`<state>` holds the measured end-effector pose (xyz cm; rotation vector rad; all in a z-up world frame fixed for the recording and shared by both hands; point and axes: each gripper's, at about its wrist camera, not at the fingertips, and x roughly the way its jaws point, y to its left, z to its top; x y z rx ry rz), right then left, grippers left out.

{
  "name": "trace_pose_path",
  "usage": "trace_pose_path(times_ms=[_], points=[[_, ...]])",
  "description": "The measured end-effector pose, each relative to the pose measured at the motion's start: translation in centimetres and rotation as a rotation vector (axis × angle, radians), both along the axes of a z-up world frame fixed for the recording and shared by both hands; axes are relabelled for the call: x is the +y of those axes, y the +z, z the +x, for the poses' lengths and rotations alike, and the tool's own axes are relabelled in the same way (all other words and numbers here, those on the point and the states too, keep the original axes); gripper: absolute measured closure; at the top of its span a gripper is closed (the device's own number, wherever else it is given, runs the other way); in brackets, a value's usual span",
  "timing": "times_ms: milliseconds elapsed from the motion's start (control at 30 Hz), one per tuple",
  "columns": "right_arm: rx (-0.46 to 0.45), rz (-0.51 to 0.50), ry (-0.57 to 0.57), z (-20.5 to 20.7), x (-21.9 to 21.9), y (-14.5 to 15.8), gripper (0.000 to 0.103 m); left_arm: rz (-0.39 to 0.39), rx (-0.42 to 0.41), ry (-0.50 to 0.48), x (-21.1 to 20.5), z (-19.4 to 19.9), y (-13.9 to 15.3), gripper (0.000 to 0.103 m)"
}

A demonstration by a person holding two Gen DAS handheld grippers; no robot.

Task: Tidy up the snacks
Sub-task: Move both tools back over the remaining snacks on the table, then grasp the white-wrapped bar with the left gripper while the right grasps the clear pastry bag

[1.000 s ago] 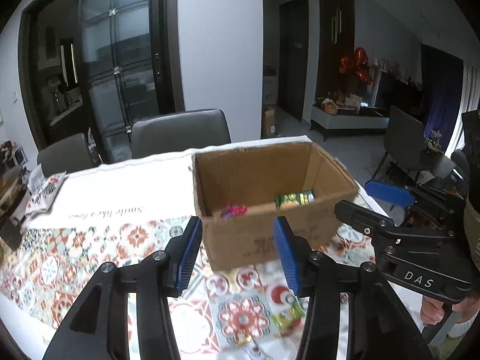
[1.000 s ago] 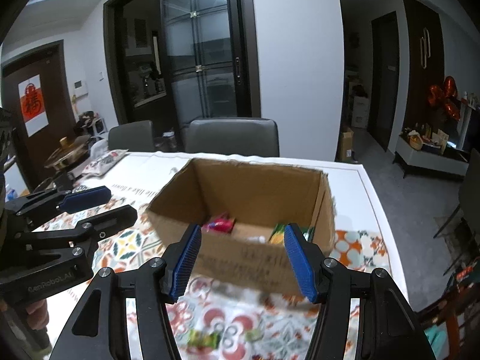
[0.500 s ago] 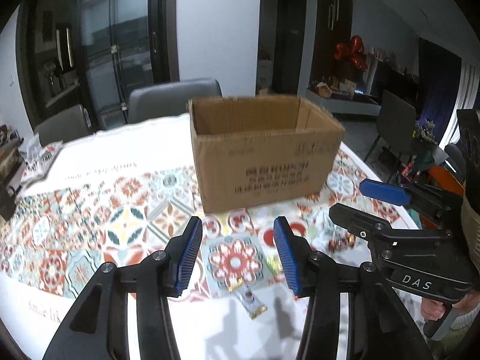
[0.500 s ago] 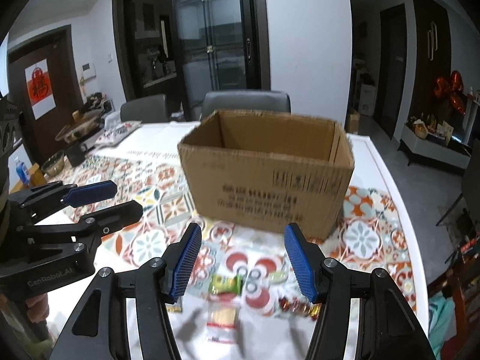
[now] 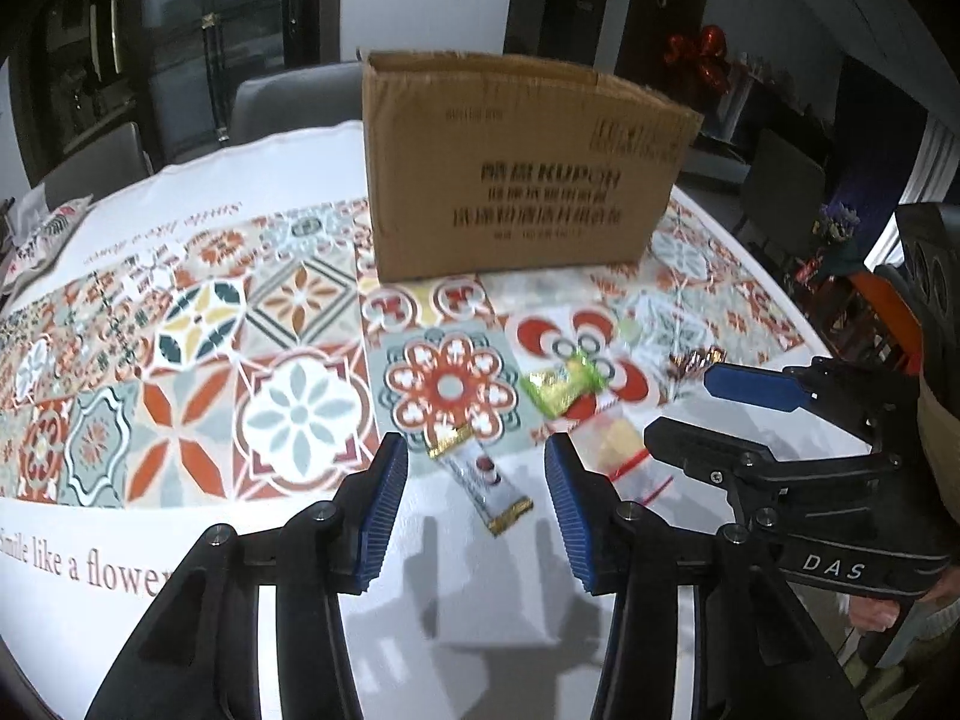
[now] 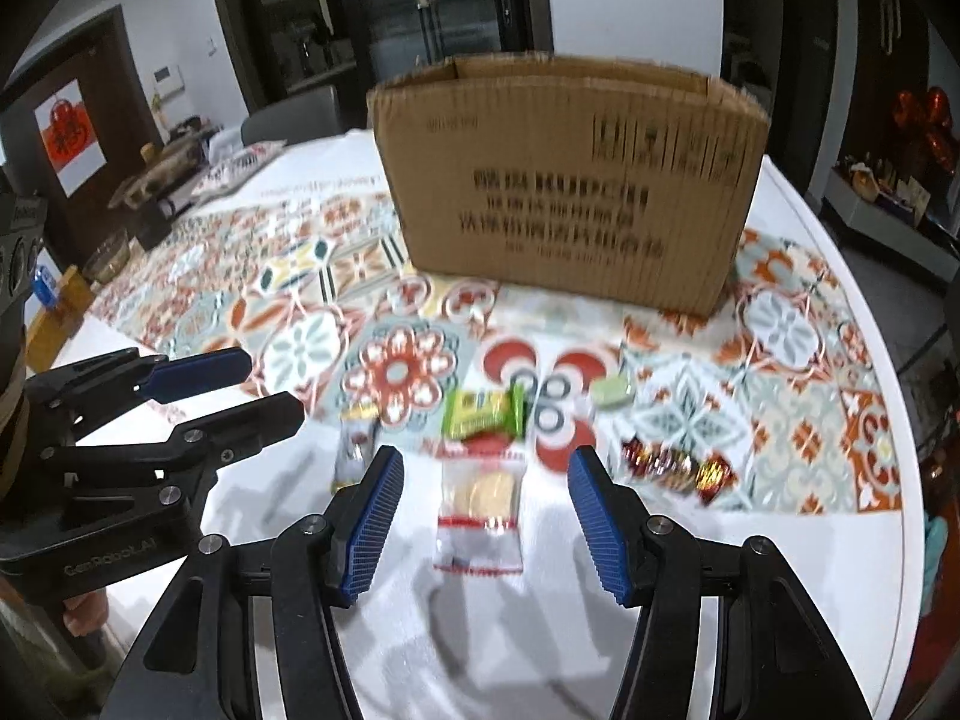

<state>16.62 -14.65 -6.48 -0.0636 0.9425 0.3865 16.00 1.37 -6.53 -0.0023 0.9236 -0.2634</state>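
Note:
A brown cardboard box (image 5: 522,168) (image 6: 570,180) stands on the patterned tablecloth, its inside hidden. Loose snacks lie in front of it: a long gold-ended stick packet (image 5: 480,480) (image 6: 354,450), a green packet (image 5: 564,387) (image 6: 483,414), a clear biscuit bag (image 5: 624,450) (image 6: 483,504), a red-gold wrapped candy strip (image 5: 696,357) (image 6: 678,465) and a small pale green piece (image 6: 612,393). My left gripper (image 5: 477,513) is open and empty just above the stick packet. My right gripper (image 6: 483,528) is open and empty over the biscuit bag.
The table (image 6: 828,570) has a rounded white edge close on the right. Grey chairs (image 5: 288,96) stand behind the box. Dishes and clutter (image 6: 120,240) sit at the far left of the table.
Both grippers have come down and back from above the box to low over the loose snacks at the near table edge. Both stayed open and empty.

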Motion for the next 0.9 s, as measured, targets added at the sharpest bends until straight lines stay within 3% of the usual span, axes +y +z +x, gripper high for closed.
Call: trace_pose_path(times_ms=[533,900], points=[[0.112,0.018,-0.009,1.1,0.3,-3.7,0.051,-0.033,0.095,0.019,-0.2,1.9,-4.1,0.061],[0.131,0.022,-0.003,1.7,0.8,-4.7,0.057,0.006,0.119,0.039,-0.8,3.0,-5.5,0.065]])
